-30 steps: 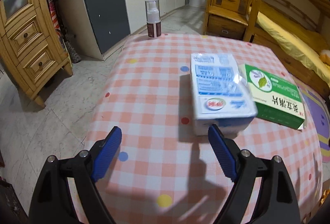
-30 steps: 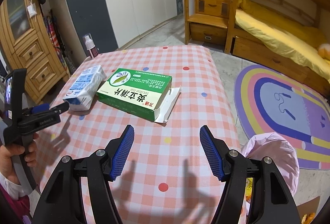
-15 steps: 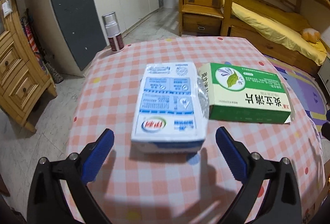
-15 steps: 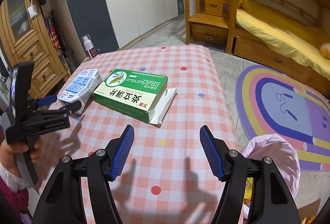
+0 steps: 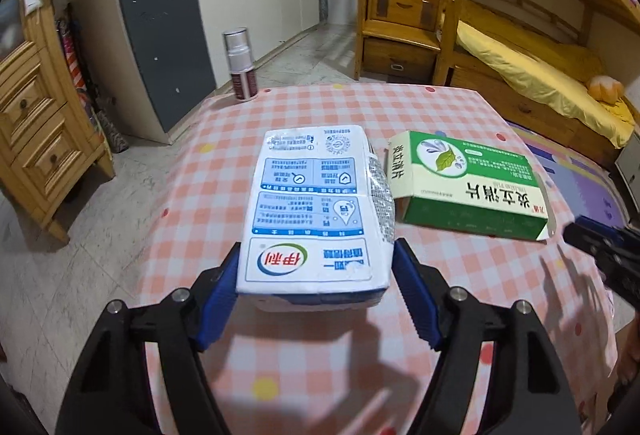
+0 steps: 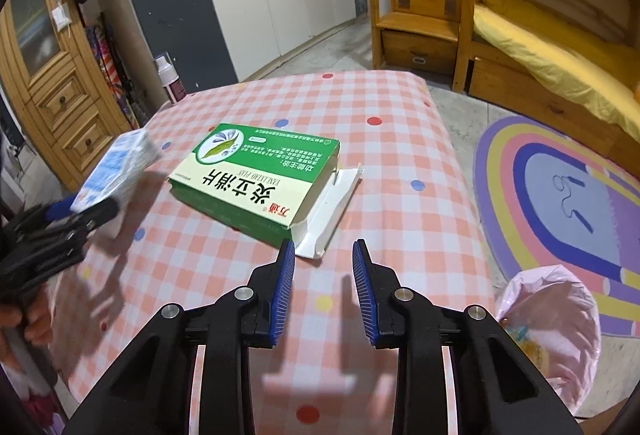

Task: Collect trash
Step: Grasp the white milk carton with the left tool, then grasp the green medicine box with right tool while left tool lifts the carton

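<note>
The left tongs [image 5: 316, 283] straddle the near end of a white and blue milk carton [image 5: 316, 211] lying flat on the tabletop [image 5: 440, 107], which wears a pink checked cloth with coloured dots. Their jaws are closing with the carton between them. The left blue pad sits against the carton's side; the right pad looks to be at the carton's edge, though whether it presses cannot be told. From the right wrist view the carton [image 6: 116, 171] is blurred.

Just beside the carton, to the right of the left tongs, lies a green and white medicine box [image 5: 472, 187], nearly touching the carton's far corner. Its end flap [image 6: 332, 211] is open and lies flat on the cloth, pointing toward the right tongs [image 6: 323, 263]. The right tongs hang above bare cloth, their jaws closing on nothing, with the flap's tip just ahead of the left pad.

A spray bottle [image 5: 241, 65] stands upright at the far left corner of the tabletop, well apart from both pieces of trash. Ahead of the right tongs and to their right, the cloth is bare up to the rounded far edge. Past the tabletop's right edge, low and near the right tongs, a bin lined with a pink bag [image 6: 556, 319] stands on the floor beside a rainbow rug [image 6: 560, 187].
</note>
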